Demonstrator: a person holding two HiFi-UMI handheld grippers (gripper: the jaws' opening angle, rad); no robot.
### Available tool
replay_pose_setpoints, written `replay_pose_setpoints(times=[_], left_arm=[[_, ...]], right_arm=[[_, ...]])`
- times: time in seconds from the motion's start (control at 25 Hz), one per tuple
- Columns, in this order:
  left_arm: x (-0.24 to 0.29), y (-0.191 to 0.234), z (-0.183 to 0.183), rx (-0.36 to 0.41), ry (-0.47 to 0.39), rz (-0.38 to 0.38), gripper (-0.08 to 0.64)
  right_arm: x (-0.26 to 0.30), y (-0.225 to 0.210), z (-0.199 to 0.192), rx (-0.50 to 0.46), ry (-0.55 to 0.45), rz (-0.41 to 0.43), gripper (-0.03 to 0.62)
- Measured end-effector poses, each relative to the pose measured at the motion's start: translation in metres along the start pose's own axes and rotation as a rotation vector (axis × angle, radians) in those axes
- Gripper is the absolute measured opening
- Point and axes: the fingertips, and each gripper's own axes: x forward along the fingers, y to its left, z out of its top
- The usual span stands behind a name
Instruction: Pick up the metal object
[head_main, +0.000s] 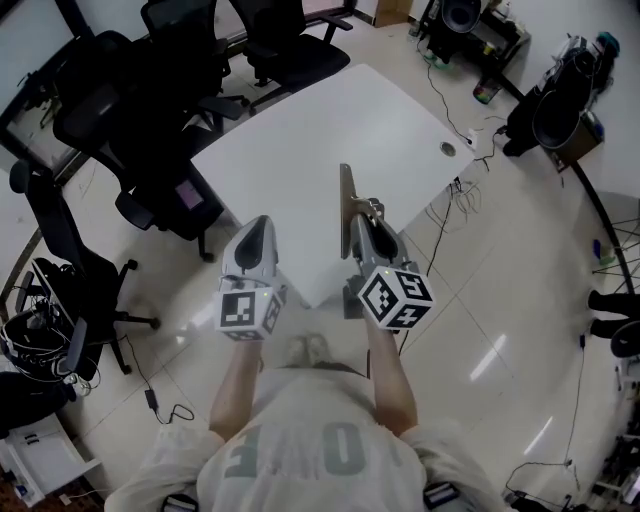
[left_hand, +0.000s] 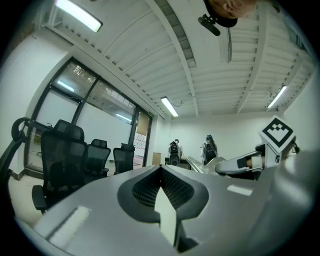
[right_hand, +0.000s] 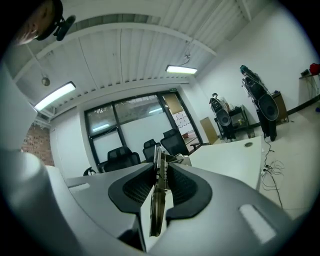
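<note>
the right gripper (head_main: 366, 214) is clenched on a flat metal object (head_main: 347, 196), a thin grey strip with a small coil spring along one edge. in the right gripper view the ribbed dark pads (right_hand: 184, 186) press on both faces of the flat metal object (right_hand: 157, 207), which stands on edge between them. its upper end pokes out past the jaw tips and its lower end runs back toward the camera.

in the head view the object sticks out ahead of the right gripper over the near part of the white tabletop (head_main: 320, 130), held up in the air and not resting on the surface. the marker cube (head_main: 397, 297) sits at the back of this gripper, above the person's forearm.

the left gripper (head_main: 257, 224) is held just beside it, to the left, near the tabletop's front corner. in the left gripper view its jaws are closed together on nothing, the tips meeting at a seam (left_hand: 161, 167), and the right gripper shows off to the side.

black office chairs (head_main: 150, 110) stand along the far left of the tabletop on a glossy tiled floor (head_main: 500, 330).
</note>
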Motion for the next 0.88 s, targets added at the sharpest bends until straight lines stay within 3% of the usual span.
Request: replay_pose_setpoints(times=[0.32,0.68,0.88], left_arm=[[-0.007,-0.006,0.009,-0.022,-0.02,-0.018,0.002],[-0.026,0.002,-0.007,-0.034,0.011,-0.045,0.002],[-0.053,0.005,-0.009,-0.128,-0.004,-0.049,0.002]], right_arm=[[-0.029,0.025,0.009,0.004,-0.058,0.058,0.1],[-0.053,0.04,0.013,0.056,-0.108,0.046,0.1],[-0.087,0.057,0.009,0.079,-0.129,0.059,0.1]])
